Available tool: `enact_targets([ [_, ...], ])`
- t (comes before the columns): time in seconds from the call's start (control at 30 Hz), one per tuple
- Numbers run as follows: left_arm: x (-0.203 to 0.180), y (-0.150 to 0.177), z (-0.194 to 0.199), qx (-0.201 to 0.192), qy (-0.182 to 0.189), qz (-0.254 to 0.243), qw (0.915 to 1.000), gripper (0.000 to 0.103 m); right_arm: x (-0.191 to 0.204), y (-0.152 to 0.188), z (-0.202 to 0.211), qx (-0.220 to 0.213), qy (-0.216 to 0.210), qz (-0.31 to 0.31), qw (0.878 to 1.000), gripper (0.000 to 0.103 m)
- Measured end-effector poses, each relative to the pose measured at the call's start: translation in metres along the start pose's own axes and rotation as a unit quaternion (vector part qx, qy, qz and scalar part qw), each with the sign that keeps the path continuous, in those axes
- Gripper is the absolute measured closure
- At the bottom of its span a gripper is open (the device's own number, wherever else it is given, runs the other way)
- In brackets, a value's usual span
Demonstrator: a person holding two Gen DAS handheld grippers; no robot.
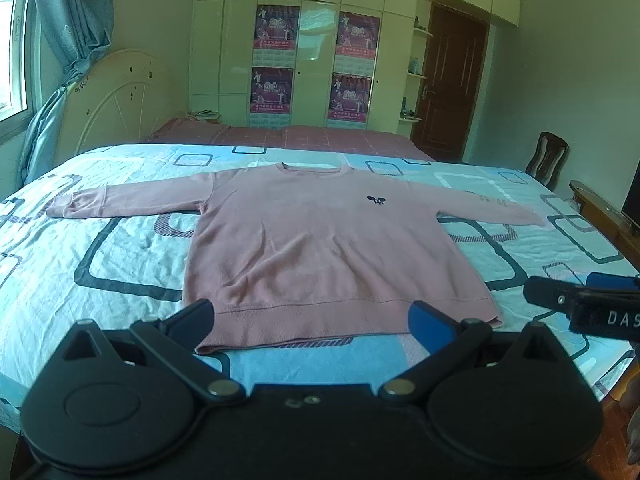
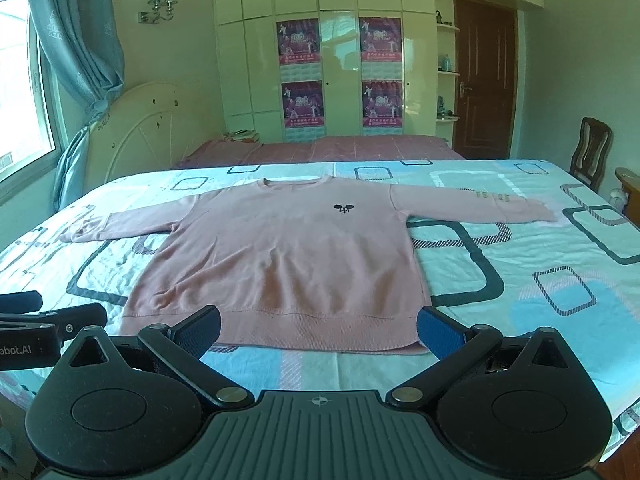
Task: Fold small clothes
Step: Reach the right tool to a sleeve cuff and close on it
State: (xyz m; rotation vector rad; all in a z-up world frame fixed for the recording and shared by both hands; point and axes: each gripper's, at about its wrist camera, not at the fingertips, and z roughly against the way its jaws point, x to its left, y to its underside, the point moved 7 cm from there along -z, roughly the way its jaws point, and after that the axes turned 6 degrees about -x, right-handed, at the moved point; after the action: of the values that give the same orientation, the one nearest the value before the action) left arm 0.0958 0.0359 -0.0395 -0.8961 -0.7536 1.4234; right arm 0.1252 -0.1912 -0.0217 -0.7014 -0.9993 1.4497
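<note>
the pink long-sleeved knit sweater (image 1: 320, 248) lies flat and unfolded near the bed's (image 1: 120, 264) front edge. the left claw (image 1: 312, 320) and right claw (image 2: 318, 330) both gape wide, empty, by its hem. folding hasn't begun; next probably calls for pinching a sleeve or hem corner.

sweater (image 1: 320, 240): is showing plain pink with a tiny dark picture on the chest
bed sheet (image 1: 100, 264): is showing light blue and white with dark rounded squares
curtain (image 1: 72, 12): is looking blue-green
door (image 2: 484, 76): is looking dark brown
left claw (image 1: 316, 320): is showing black, with one blue pad
right claw (image 2: 320, 330): is showing black, with blue pads
</note>
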Motion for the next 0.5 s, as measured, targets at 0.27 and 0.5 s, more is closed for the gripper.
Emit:
enact_targets([
  [0.27, -0.002, -0.007, -0.033, -0.006, 0.032, -0.026, 0.9991, 0.0, -0.038, -0.022, -0.017, -0.037, 0.05, -0.034, 0.998, 0.0],
  [0.5, -0.008, -0.018, -0.09, 0.006, 0.026, -0.007, 0.9996, 0.0, -0.089, -0.038, -0.059, -0.038, 0.082, -0.051, 0.995, 0.0],
])
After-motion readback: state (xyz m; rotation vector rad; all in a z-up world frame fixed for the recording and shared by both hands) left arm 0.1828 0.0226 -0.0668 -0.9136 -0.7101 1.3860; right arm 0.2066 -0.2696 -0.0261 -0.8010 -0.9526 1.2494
